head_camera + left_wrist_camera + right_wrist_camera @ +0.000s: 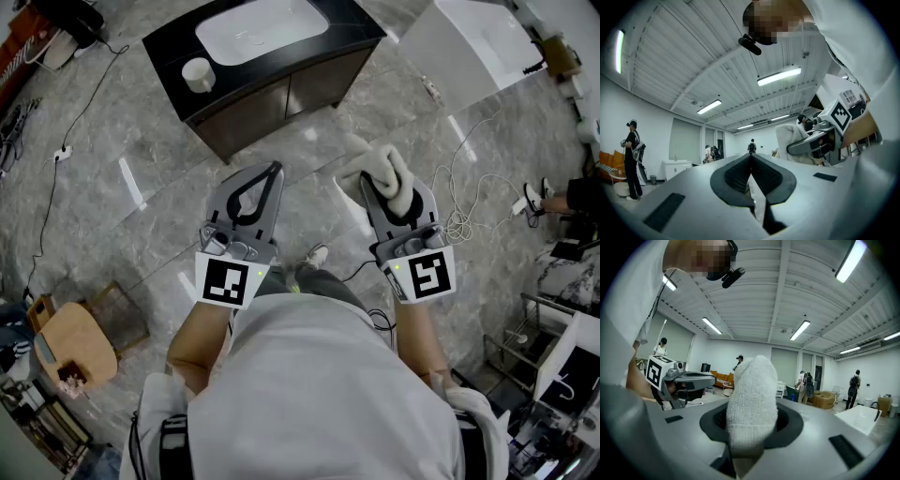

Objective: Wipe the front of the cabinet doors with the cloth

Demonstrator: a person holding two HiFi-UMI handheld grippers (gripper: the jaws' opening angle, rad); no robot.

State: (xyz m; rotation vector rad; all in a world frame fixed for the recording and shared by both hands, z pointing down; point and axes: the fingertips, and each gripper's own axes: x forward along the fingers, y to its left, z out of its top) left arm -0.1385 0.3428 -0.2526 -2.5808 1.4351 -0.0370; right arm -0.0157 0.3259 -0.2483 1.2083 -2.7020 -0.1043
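A black vanity cabinet (281, 98) with a white sink basin (258, 28) stands on the floor ahead of me, its two dark doors facing me. I hold both grippers up in front of my chest, well short of the cabinet. My right gripper (375, 183) is shut on a white terry cloth (380, 169), which bulges up between the jaws as a thick roll (752, 399). My left gripper (272, 173) is shut with nothing in it, its jaws meeting at the tips (751, 157). Both gripper views look up at the ceiling, so the cabinet is hidden there.
A white cup (198, 74) sits on the vanity's left corner. A white basin unit (469, 42) lies at the far right, with loose white cables (469, 211) on the floor and another person's foot (539, 195). A wooden stool (70, 342) stands at my left.
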